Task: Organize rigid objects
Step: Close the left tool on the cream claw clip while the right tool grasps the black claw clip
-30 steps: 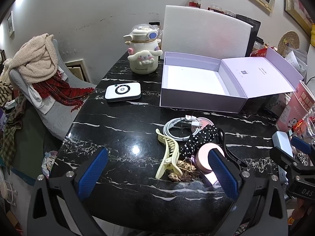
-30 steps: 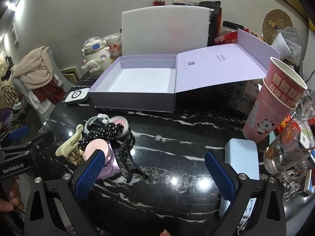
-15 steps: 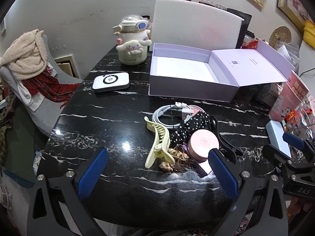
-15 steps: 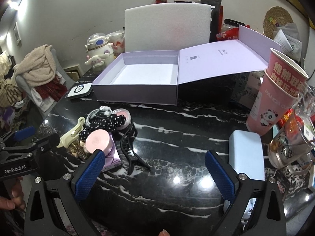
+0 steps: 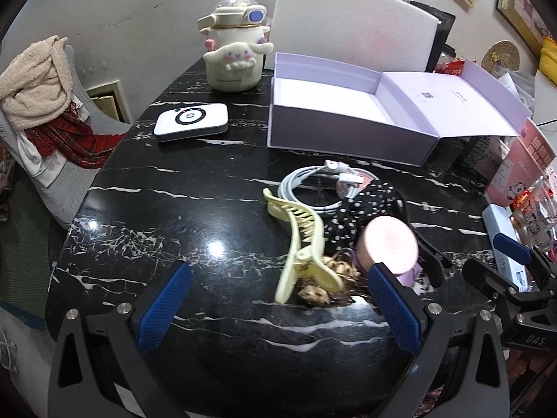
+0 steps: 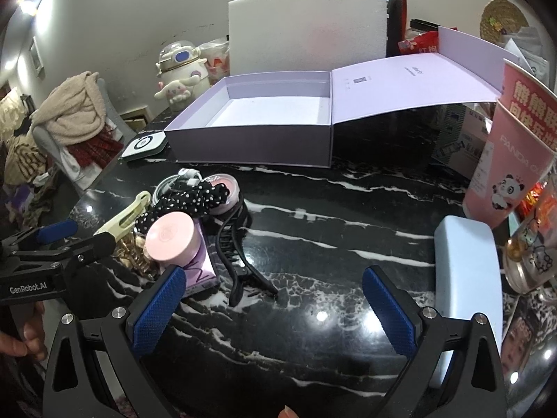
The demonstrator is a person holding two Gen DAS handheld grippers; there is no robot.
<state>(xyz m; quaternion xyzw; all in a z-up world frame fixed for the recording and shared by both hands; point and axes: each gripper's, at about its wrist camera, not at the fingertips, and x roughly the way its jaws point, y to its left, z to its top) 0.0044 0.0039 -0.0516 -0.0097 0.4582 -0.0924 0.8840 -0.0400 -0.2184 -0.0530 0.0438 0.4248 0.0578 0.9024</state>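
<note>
A pile of small items lies on the black marble table (image 5: 195,209): a yellow hair claw (image 5: 301,240), a coiled white cable (image 5: 313,188), a black polka-dot scrunchie (image 5: 362,209), a round pink case (image 5: 390,244) and a black hair claw (image 6: 233,250). An open, empty lilac box (image 5: 334,104) stands behind them. My left gripper (image 5: 278,303) is open just before the pile. My right gripper (image 6: 275,306) is open over bare table, right of the pile (image 6: 174,230). The lilac box also shows in the right wrist view (image 6: 264,118).
A white flat device (image 5: 191,122) and a cream character jar (image 5: 236,59) stand at the far left of the table. A pale blue case (image 6: 466,271), pink paper cups (image 6: 511,160) and a glass (image 6: 532,254) crowd the right side. A chair with clothes (image 5: 38,97) stands left of the table.
Both grippers have moved forward, closer to the pile and the box. Neither has taken hold of anything; the objects lie as before.
</note>
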